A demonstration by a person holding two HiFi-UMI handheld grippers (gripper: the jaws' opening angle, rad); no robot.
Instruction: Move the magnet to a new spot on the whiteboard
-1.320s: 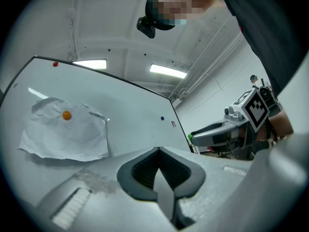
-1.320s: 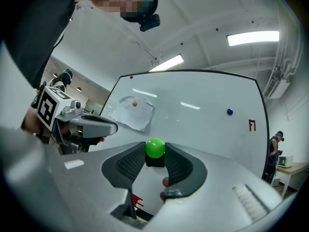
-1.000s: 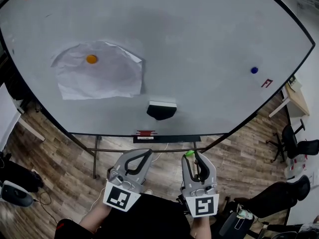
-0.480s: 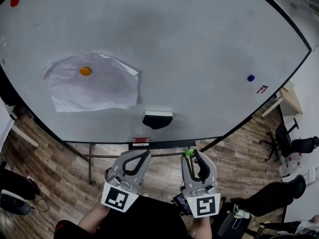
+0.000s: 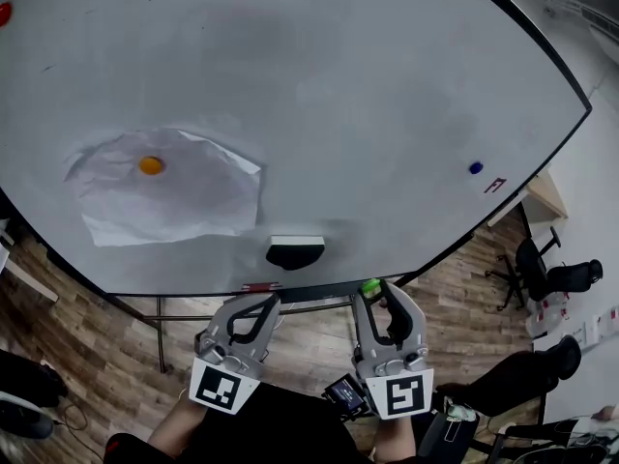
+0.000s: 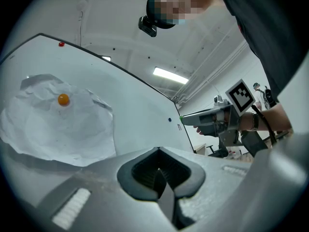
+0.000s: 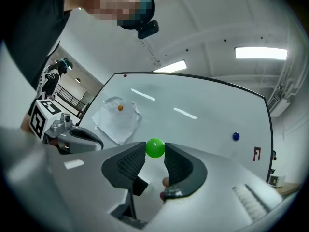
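- Two hand-held grippers sit closest to the person, side by side and near the lower edge of the whiteboard (image 5: 338, 85). Each carries a cube with a black-and-white square marker.
- The left gripper (image 6: 157, 151) has its jaws drawn together with nothing between them.
- The right gripper (image 7: 155, 152) is clamped on the green magnet (image 7: 155, 148), pinching it at the very tips of its dark ribbed pads, one pad on either side.
- That magnet looks round from both views, so it shows no long axis and no pointing direction. It is held in the air in front of the board's bottom rim, with nothing to show it touching the white face.
- Just past the grippers, a small red object (image 5: 259, 286) lies on the ledge under the board.
- A black eraser (image 5: 295, 251) with a white top sticks low on the board, near its middle.
- To the left, a crumpled sheet of paper (image 5: 164, 191) is pinned by an orange magnet (image 5: 150, 165).
- Far right, a blue magnet (image 5: 475, 167) sits just beside a red hand-drawn mark (image 5: 494, 186). It looks like two angular strokes, and I cannot read it for certain.
- A red magnet (image 5: 3, 12) sits at the far top-left corner.
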